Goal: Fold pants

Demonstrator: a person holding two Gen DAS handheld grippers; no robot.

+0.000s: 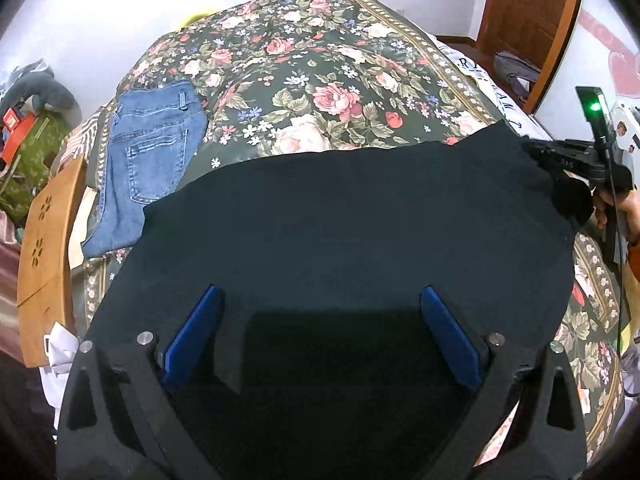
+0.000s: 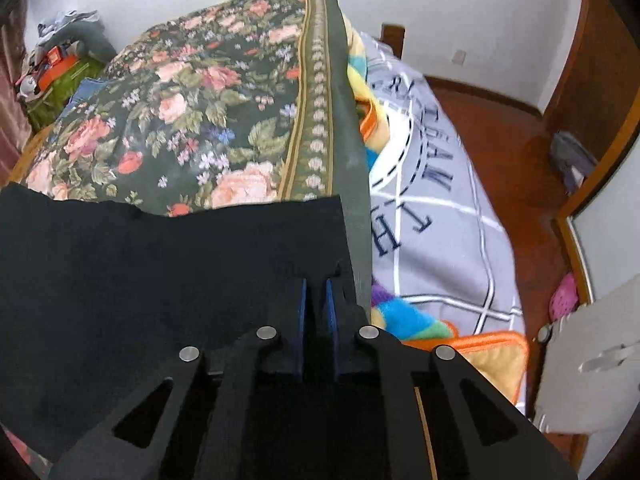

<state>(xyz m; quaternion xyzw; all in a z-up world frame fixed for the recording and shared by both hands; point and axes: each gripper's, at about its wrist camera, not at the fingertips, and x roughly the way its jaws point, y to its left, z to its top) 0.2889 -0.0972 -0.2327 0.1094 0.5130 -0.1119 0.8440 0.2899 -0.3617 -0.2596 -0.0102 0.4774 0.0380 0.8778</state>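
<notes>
The black pants [image 1: 360,216] lie spread across the near part of the floral bed cover [image 1: 304,80]. My left gripper [image 1: 322,296] is open, its blue fingers [image 1: 196,336] wide apart just above the black cloth. My right gripper [image 2: 316,284] is shut on the right edge of the black pants [image 2: 160,272], near their far right corner. It also shows in the left wrist view [image 1: 560,158], pinching the pants' right corner and lifting it a little.
Folded blue jeans [image 1: 152,152] lie on the bed's left side. A wooden stool [image 1: 48,256] stands left of the bed. A grey lettered quilt [image 2: 432,208] hangs off the bed's right side over the red-brown floor [image 2: 512,128]. Clutter sits by the far left wall [image 1: 28,120].
</notes>
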